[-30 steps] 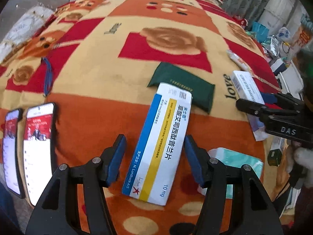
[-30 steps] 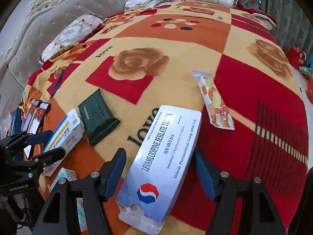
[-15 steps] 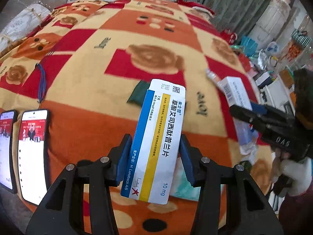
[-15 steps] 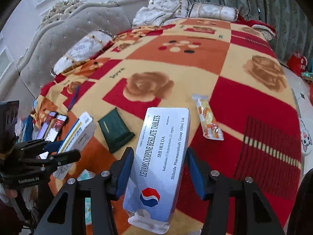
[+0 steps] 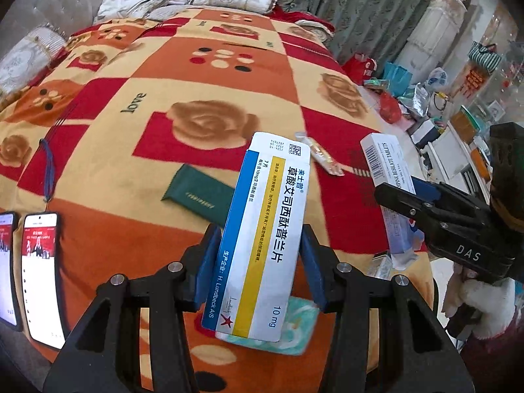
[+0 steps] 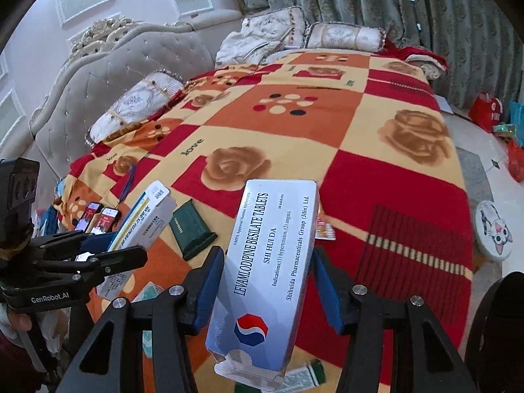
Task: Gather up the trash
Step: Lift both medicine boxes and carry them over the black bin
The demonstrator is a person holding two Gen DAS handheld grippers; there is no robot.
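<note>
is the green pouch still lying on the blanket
Yes, the green pouch lies flat on the blanket, untouched, beyond the box held in the left gripper.

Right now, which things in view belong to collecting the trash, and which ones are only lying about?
Belonging to the job:
- blue-and-yellow medicine box, clamped in the left gripper
- silver tablet box, clamped in the right gripper
- orange snack wrapper
- teal packet

Lying about:
- two phones
- pillows
- blanket
- green pouch, cannot tell
</note>
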